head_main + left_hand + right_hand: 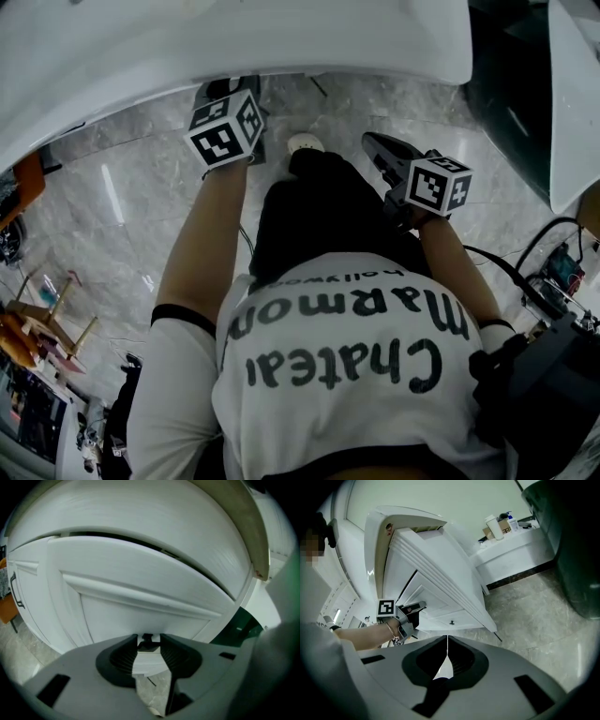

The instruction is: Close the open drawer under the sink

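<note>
Left forearm [211, 234] extended straight toward 12 o'clock. Left gripper [149, 649] has its jaws parted before the white drawer [140, 606] under the sink [281, 37], and a dark knob [149, 640] shows in the gap. Right gripper [446, 641] at 2 o'clock, closed, empty. Shirt [347, 412] print: "Chatea", "Marmon".

We log the right gripper [447, 641] with jaws pressed together, nothing between them. Beyond it to the left, the left gripper [420, 605] is at the white drawer [440, 613], near a dark knob [451, 622]. Marble floor [534, 606] lies to the right.
</note>
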